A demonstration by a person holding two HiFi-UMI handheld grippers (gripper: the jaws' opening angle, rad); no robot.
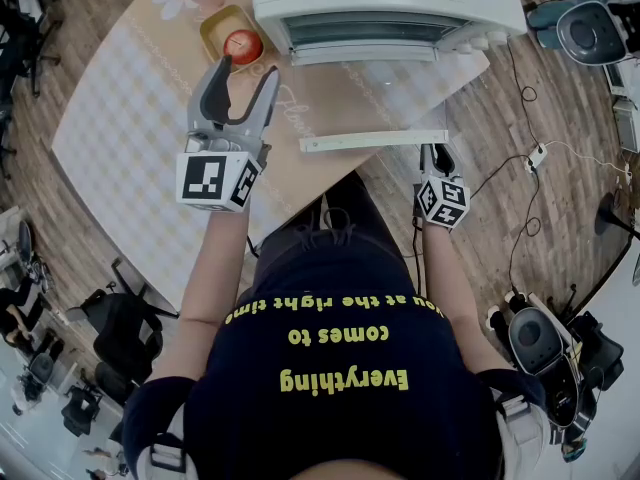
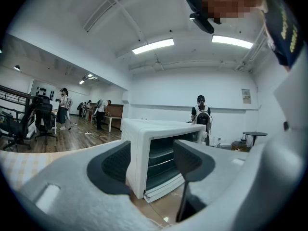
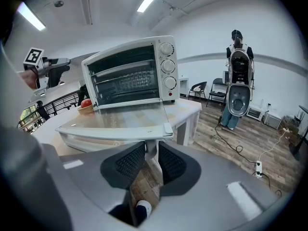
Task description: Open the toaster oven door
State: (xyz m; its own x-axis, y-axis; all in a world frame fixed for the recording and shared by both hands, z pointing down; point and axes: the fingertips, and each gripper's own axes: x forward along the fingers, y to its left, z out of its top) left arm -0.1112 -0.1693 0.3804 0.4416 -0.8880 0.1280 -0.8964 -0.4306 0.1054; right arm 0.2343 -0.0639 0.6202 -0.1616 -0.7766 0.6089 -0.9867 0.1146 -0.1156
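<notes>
The white toaster oven (image 1: pixel 385 3) (image 3: pixel 130 71) (image 2: pixel 144 153) stands at the table's far edge. Its glass door (image 3: pixel 120 119) is folded down flat toward me, and the white handle bar (image 1: pixel 372 140) runs along the door's front edge. My right gripper (image 1: pixel 432 153) (image 3: pixel 150 160) is at the handle's right end, with the dark pads closed against the handle from both sides. Held up over the table left of the door, my left gripper (image 1: pixel 247 70) (image 2: pixel 153 162) is open and holds nothing; it faces the oven's open mouth.
A yellow bowl (image 1: pixel 222 20) with a red apple (image 1: pixel 242 44) sits left of the oven. The table (image 1: pixel 130 118) ends just right of the door. Cables and a power strip (image 1: pixel 537 155) lie on the wooden floor to the right. People stand far behind.
</notes>
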